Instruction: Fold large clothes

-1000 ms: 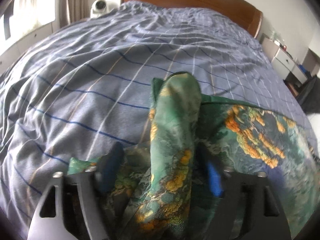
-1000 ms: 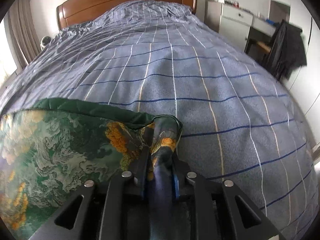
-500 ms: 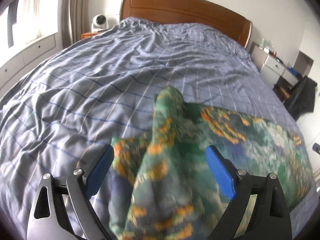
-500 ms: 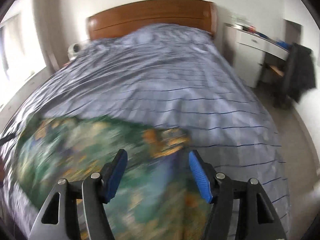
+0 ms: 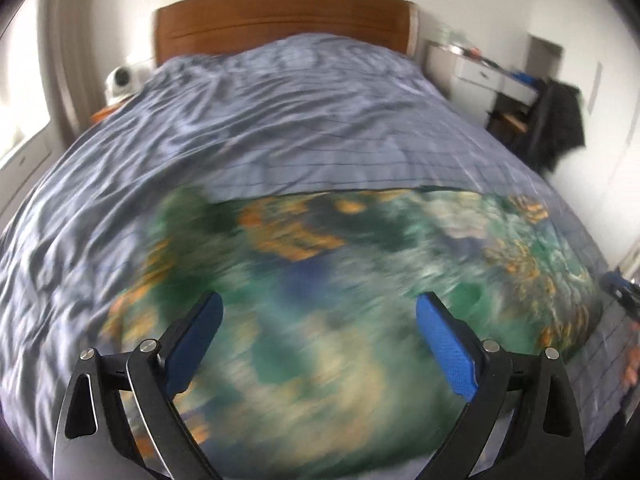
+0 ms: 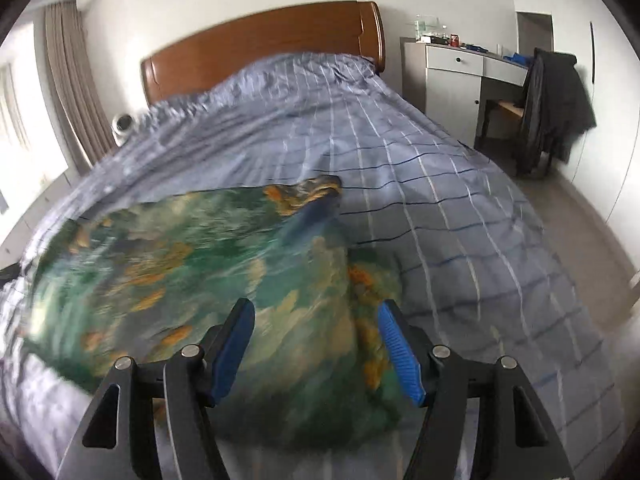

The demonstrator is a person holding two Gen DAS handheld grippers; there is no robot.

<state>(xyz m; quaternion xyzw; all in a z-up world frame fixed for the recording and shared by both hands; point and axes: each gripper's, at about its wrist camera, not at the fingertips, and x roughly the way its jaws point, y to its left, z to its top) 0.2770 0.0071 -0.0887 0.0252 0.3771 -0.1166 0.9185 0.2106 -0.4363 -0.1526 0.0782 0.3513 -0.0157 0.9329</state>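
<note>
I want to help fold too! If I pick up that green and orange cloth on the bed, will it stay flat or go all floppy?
Probably floppy: the green and orange cloth follows the bed and bunches at its right edge. It looks thin, so likely light. Its sheen hints it may slip from fingers.

The garment point(image 5: 328, 280) is green with orange and pale patches and some blue. The cover point(image 6: 440, 168) is grey-blue with a check of white and dark blue lines. The headboard point(image 6: 260, 48) is brown. The pads point(image 6: 398, 348) are blue.
</note>
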